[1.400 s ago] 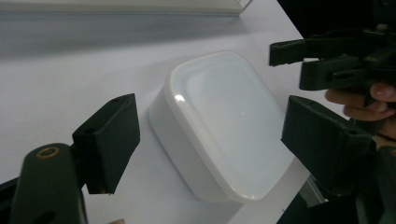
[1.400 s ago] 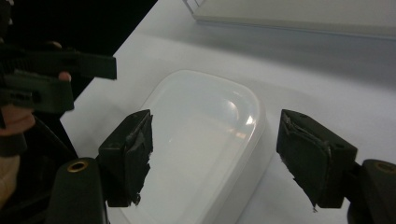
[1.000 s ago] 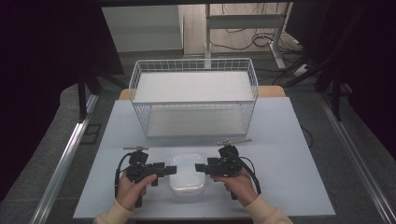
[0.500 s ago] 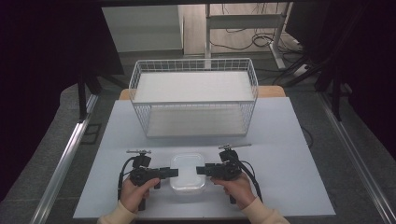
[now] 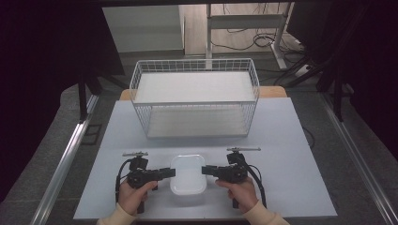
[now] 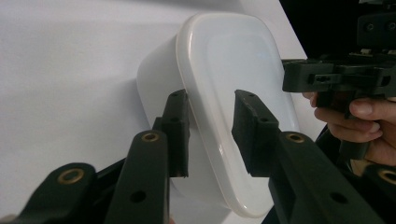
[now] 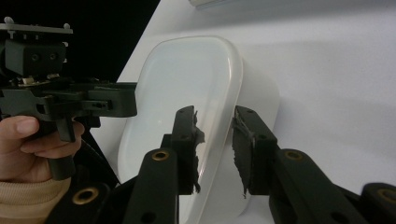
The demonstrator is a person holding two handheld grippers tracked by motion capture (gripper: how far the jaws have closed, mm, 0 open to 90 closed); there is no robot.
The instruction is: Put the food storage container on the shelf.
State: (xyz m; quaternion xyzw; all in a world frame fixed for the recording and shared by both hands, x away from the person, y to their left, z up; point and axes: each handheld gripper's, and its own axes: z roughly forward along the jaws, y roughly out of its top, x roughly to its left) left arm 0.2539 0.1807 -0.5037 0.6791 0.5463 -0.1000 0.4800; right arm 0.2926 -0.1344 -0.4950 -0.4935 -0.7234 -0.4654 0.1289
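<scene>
From above, the white box is sitting on the table near the person's edge, in front of the wire basket, with the left gripper and right gripper flanking it. In the left gripper view, the jaws are standing apart, straddling the box's rim, not clamped. In the right gripper view, the jaws are apart over the opposite rim; the glossy lid looks slippery, so uneven squeezing risks tipping or dropping it.

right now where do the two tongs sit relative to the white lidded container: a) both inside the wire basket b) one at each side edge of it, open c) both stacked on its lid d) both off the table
b: the left tongs and right tongs flank the white lidded container, each pair open astride its rim.
</scene>
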